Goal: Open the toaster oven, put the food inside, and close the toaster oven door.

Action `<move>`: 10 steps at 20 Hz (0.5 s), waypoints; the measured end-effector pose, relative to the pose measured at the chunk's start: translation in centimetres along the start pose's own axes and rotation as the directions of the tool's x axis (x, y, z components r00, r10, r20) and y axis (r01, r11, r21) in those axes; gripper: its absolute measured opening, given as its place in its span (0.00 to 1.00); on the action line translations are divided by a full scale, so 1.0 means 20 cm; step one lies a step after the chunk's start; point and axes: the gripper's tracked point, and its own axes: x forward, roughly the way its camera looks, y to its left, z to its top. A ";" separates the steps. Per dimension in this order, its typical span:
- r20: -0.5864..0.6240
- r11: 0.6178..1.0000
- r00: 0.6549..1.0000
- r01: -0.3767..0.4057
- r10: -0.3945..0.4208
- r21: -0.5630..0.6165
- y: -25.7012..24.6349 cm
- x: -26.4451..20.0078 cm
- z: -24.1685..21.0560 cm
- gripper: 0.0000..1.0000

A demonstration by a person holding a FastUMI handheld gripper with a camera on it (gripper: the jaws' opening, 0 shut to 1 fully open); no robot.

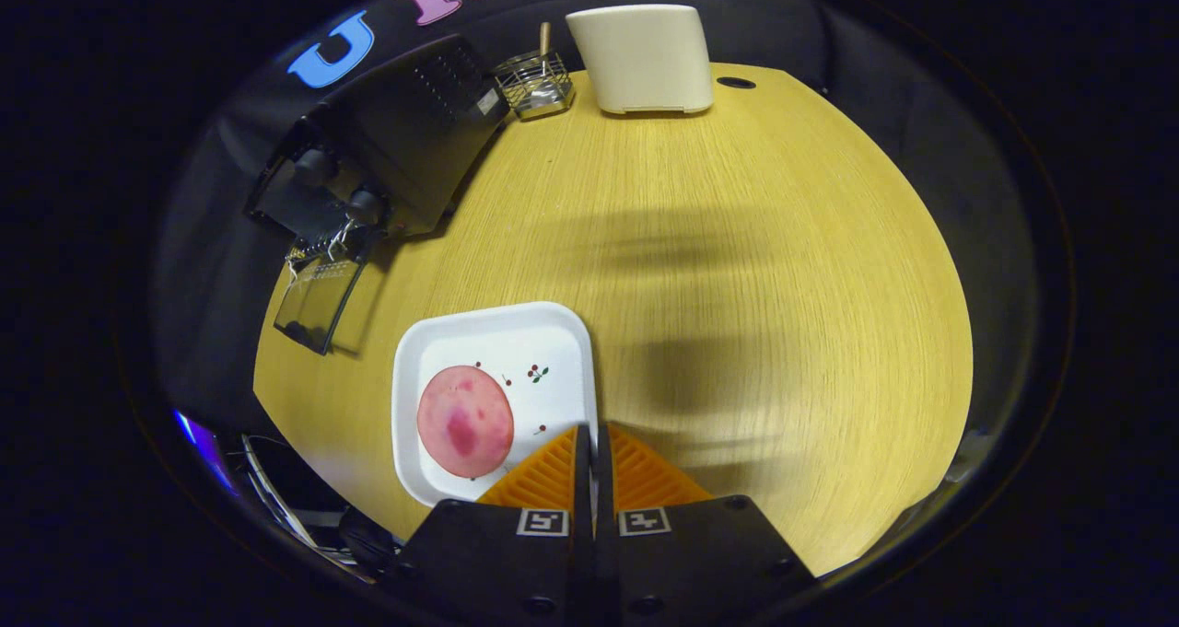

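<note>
A black toaster oven (405, 139) stands at the far left of the wooden table, its glass door (318, 303) folded down open toward the table's left edge. A round pink slice of food (465, 421) lies on a white square plate (516, 342) just ahead of my fingers. My gripper (594, 435) is shut on the plate's right rim, one finger over the plate and the other outside it. The plate rests flat on the table, well to the right of the oven door.
A white boxy appliance (645, 56) stands at the table's far edge. Beside it and right of the oven sits a small wire basket (534, 84) with a wooden-handled utensil. Bare tabletop (764, 240) stretches to the right of the plate.
</note>
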 end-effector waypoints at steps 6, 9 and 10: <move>0.007 0.982 0.997 -0.071 0.071 0.177 0.10 -0.06 -0.05 0.05; 0.029 0.957 0.996 -0.090 0.085 0.277 0.16 -0.10 -0.07 0.05; 0.044 0.951 0.995 -0.094 0.085 0.296 0.17 -0.11 -0.08 0.05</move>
